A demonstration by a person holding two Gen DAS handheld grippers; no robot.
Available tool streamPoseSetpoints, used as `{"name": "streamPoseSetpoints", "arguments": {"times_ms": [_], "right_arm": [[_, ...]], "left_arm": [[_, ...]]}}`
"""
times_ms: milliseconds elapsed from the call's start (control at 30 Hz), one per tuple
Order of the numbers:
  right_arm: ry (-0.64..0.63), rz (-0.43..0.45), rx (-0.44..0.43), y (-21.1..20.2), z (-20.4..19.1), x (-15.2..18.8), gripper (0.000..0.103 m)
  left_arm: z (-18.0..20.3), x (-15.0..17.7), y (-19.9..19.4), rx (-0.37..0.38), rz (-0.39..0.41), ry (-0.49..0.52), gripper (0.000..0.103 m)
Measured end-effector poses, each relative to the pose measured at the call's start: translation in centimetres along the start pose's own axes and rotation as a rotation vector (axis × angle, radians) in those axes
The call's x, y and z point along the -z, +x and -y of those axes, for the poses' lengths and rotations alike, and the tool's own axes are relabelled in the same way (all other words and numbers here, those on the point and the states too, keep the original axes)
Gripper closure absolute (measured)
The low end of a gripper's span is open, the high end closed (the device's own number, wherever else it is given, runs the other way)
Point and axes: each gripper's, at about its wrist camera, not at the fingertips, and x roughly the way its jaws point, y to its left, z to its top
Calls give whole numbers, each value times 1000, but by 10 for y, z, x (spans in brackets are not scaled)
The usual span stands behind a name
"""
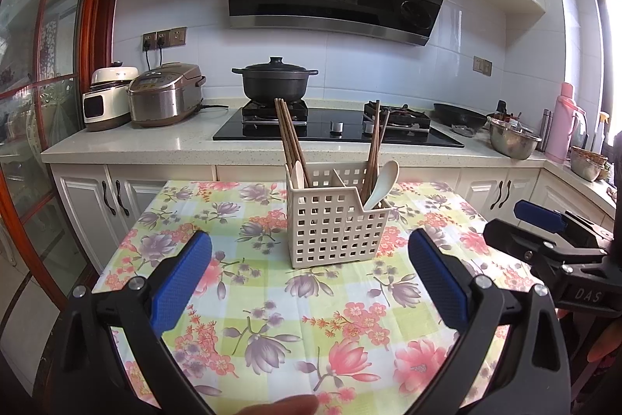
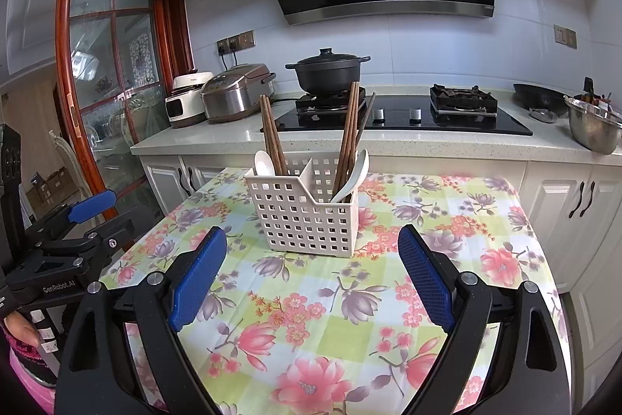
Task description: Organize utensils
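Note:
A cream perforated utensil holder (image 1: 334, 224) (image 2: 305, 214) with two compartments stands on the floral tablecloth. Its left compartment holds brown chopsticks (image 1: 289, 139) (image 2: 271, 135) and a white spoon (image 1: 298, 174) (image 2: 264, 162). More chopsticks (image 1: 375, 146) (image 2: 350, 131) and another white spoon (image 1: 383, 183) (image 2: 353, 181) lean in the right compartment. My left gripper (image 1: 309, 259) hangs open above the cloth, short of the holder, with nothing between its blue pads. My right gripper (image 2: 313, 257) is open too, near the holder's front and empty. Each gripper shows at the side of the other's view.
The small table (image 1: 272, 317) (image 2: 447, 220) stands against white cabinets. Behind it runs a counter with a gas hob (image 1: 334, 129), a black lidded pot (image 1: 274, 78) (image 2: 328, 69), two rice cookers (image 1: 165, 94), a steel bowl (image 2: 593, 123) and a pink flask (image 1: 563, 123). A glazed wooden door (image 2: 97, 96) is at the left.

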Motion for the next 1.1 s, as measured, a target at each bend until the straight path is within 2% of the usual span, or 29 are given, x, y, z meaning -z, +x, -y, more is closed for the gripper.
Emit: {"name": "streamPoseSetpoints", "arguments": {"times_ms": [1100], "right_arm": [[-1,2,-2,-1,-2,1,18]], "left_arm": [[0,0,0,-3,0,2,5]]}}
